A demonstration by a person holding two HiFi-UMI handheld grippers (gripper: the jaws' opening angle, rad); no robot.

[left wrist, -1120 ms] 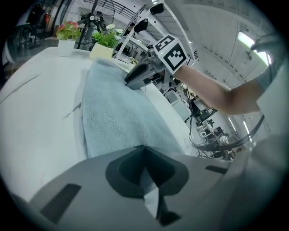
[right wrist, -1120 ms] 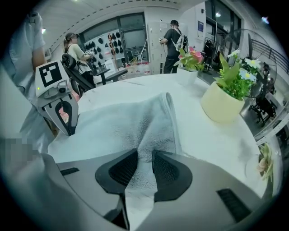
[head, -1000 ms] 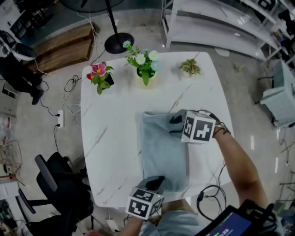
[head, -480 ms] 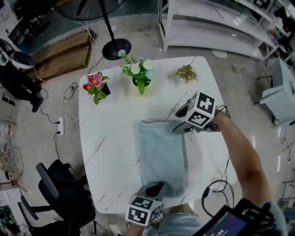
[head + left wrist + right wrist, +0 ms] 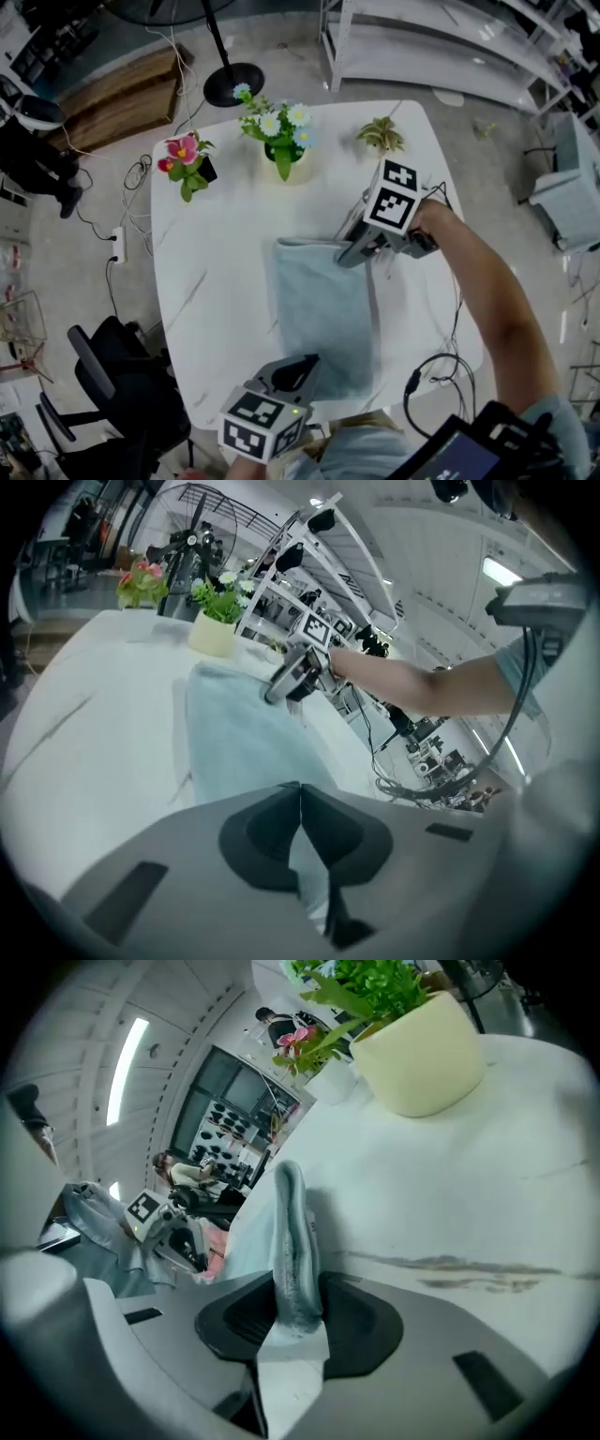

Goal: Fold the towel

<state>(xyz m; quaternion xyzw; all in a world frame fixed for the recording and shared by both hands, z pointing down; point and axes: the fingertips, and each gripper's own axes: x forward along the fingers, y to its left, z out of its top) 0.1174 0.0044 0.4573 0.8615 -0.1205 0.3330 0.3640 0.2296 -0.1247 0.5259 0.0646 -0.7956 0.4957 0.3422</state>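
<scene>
A light blue towel (image 5: pixel 319 314) lies folded lengthwise on the white marble table (image 5: pixel 216 244). My right gripper (image 5: pixel 354 251) is at the towel's far right corner. In the right gripper view its jaws have just been closing, and the pads of the right gripper (image 5: pixel 298 1312) pinch the thick layered towel edge (image 5: pixel 289 1232), which stands up between them. My left gripper (image 5: pixel 281 375) hovers by the towel's near left corner, off the cloth. The left gripper (image 5: pixel 300 794) has its pads meeting at the tips with nothing gripped. The towel (image 5: pixel 234 733) stretches away beyond it.
Three plants line the far side of the table: pink flowers (image 5: pixel 187 164), a pot of white and blue flowers (image 5: pixel 279 131), and a small green plant (image 5: pixel 380 139). An office chair (image 5: pixel 112 375) stands at the near left. Cables and a fan base (image 5: pixel 232 84) lie on the floor.
The right gripper rolled over and settled on the towel's far right corner, now gripping its edge. The left gripper rose and drew back leftward from the near edge.
</scene>
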